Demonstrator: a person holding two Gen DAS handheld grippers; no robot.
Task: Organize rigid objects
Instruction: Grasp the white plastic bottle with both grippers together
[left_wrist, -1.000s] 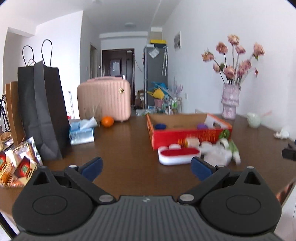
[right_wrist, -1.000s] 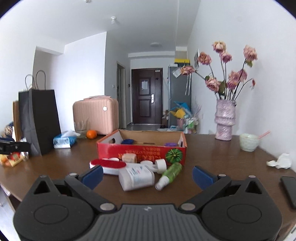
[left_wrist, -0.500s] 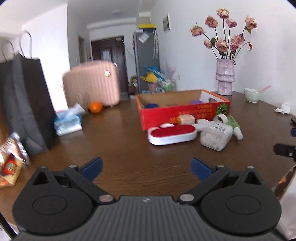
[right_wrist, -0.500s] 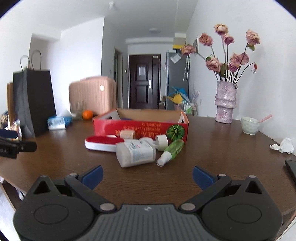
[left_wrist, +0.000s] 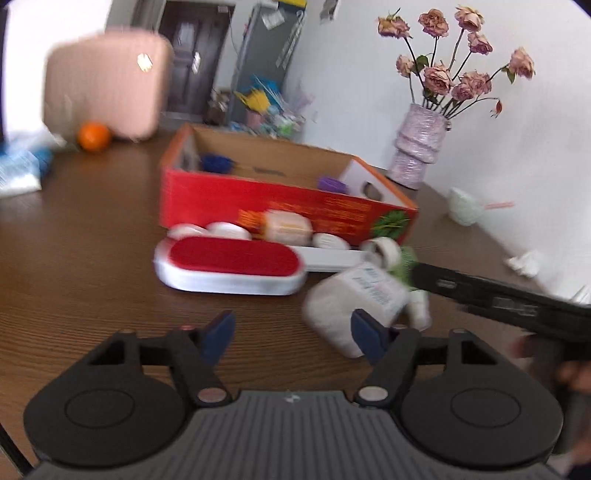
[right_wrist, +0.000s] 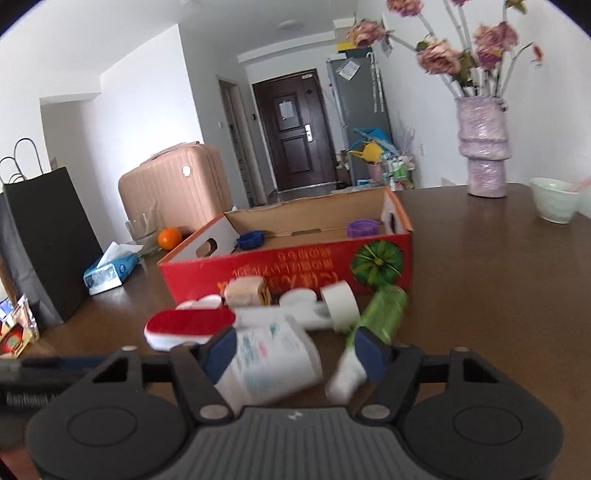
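Observation:
A red cardboard box (left_wrist: 288, 206) (right_wrist: 295, 266) stands open on the brown table, with a blue item (right_wrist: 250, 239) and a purple item (right_wrist: 363, 228) inside. In front of it lie a red-topped white brush (left_wrist: 229, 264) (right_wrist: 188, 325), a white labelled bottle (left_wrist: 354, 299) (right_wrist: 271, 354), a tape roll (right_wrist: 340, 304), a green spray bottle (right_wrist: 384, 312) and small white pieces. My left gripper (left_wrist: 293, 332) is open above the table, near the white bottle. My right gripper (right_wrist: 295, 349) is open with the white bottle between its fingers. It also shows in the left wrist view (left_wrist: 498, 299).
A pink suitcase (right_wrist: 173, 184), an orange (right_wrist: 169, 237), a tissue pack (right_wrist: 109, 267) and a black paper bag (right_wrist: 48, 240) stand at the left. A vase of flowers (right_wrist: 482, 147), a pale bowl (right_wrist: 554, 199) and crumpled paper (left_wrist: 524, 260) are at the right.
Both grippers have moved forward and down toward the objects in front of the box. The right gripper now straddles the white bottle. Both sets of fingers have narrowed.

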